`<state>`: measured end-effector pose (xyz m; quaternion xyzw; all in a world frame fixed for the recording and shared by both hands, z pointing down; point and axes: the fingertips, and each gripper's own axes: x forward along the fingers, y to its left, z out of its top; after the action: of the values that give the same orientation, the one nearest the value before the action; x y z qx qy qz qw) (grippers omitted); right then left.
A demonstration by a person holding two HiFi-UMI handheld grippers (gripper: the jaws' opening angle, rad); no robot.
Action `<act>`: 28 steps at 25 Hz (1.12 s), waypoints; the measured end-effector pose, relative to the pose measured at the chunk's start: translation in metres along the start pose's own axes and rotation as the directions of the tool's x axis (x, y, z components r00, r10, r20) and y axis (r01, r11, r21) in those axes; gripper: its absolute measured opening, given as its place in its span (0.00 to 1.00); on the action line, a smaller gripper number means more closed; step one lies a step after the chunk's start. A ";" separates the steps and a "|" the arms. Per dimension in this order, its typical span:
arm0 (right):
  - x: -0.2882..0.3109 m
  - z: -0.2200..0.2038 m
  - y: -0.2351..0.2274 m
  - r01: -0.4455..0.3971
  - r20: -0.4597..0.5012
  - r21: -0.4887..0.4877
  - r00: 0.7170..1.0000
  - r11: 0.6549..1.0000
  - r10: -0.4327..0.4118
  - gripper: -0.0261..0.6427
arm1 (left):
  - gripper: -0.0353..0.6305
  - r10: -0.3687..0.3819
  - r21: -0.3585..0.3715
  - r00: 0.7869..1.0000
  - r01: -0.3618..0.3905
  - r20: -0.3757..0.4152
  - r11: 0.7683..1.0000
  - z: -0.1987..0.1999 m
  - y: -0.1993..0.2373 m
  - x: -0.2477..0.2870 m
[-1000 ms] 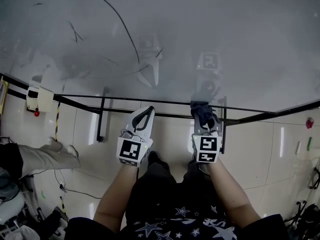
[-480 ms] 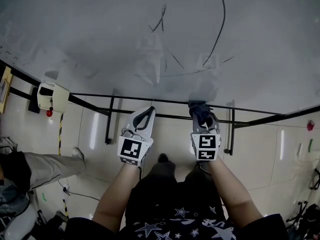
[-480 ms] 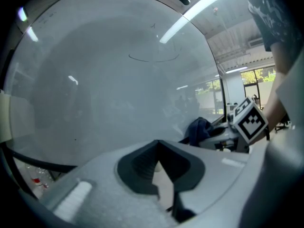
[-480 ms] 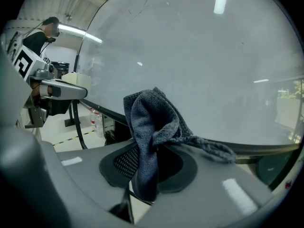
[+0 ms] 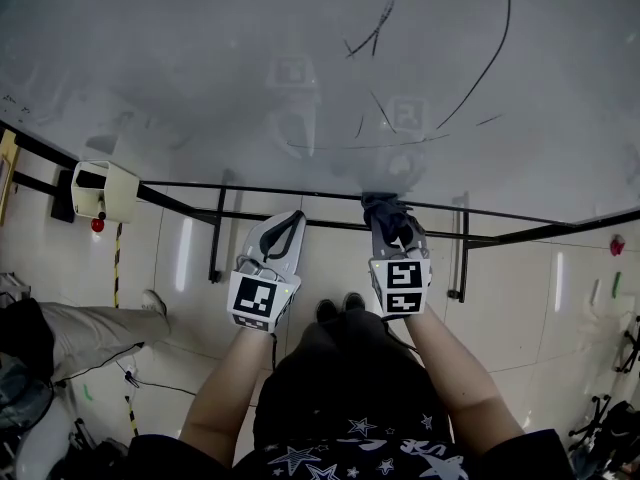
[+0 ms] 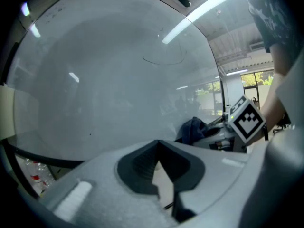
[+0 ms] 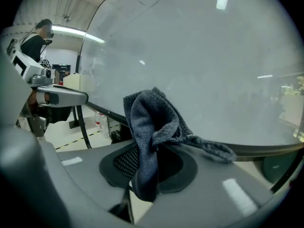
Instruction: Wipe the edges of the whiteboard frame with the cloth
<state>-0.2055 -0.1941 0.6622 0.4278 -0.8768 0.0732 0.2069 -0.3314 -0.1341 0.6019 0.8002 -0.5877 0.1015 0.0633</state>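
Observation:
The whiteboard (image 5: 300, 58) is a large glossy grey surface with a few black marker lines. Its black bottom frame edge (image 5: 260, 189) runs across the head view. My right gripper (image 5: 392, 230) is shut on a dark blue-grey cloth (image 5: 383, 211), and the cloth presses against that bottom edge. In the right gripper view the cloth (image 7: 147, 127) bunches up out of the right gripper (image 7: 152, 163), one corner draped toward the frame edge (image 7: 266, 149). My left gripper (image 5: 290, 226) sits just below the frame, left of the cloth, shut and holding nothing. The left gripper (image 6: 159, 160) faces the board.
A white box (image 5: 98, 190) with a red button hangs at the board's lower left. Black stand legs (image 5: 215, 238) (image 5: 462, 253) drop to the tiled floor. Another person's leg (image 5: 90, 328) lies at the left. Bottles (image 7: 100, 125) stand beneath the board.
The marker lines have slid right across the head view, so both grippers have travelled left along the board. The cloth has stayed on the bottom frame edge.

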 end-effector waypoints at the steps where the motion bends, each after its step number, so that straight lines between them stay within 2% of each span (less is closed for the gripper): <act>1: 0.000 0.001 0.000 -0.012 0.002 -0.001 1.000 1.000 0.012 0.16 | 0.06 0.008 0.003 1.000 -0.008 -0.009 1.000 0.000 0.002 -0.001; 8: -0.001 0.002 0.010 -0.115 0.022 -0.003 0.993 0.993 0.115 0.16 | 0.06 0.069 0.009 0.997 -0.069 -0.020 0.998 0.007 0.008 -0.006; 13: 0.008 0.014 0.038 -0.204 0.045 -0.045 0.978 0.978 0.206 0.16 | 0.06 0.107 0.022 0.994 -0.106 -0.027 0.994 0.011 0.016 -0.008; 18: 0.018 0.017 0.062 -0.247 0.031 -0.071 0.968 0.966 0.250 0.16 | 0.06 0.123 0.019 0.992 -0.123 -0.033 0.992 0.006 0.036 -0.011; 23: 0.035 0.025 0.102 -0.253 0.024 -0.087 0.966 0.963 0.256 0.16 | 0.06 0.110 0.027 0.994 -0.109 -0.020 0.994 0.001 0.069 -0.026; 28: 0.055 0.031 0.139 -0.188 0.018 -0.056 0.982 0.981 0.190 0.16 | 0.06 0.071 0.024 0.997 -0.070 -0.030 0.997 -0.015 0.107 -0.042</act>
<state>-0.3533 -0.1567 0.6644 0.3378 -0.9175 0.0638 0.2002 -0.4467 -0.1235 0.6046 0.7779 -0.6134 0.1229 0.0594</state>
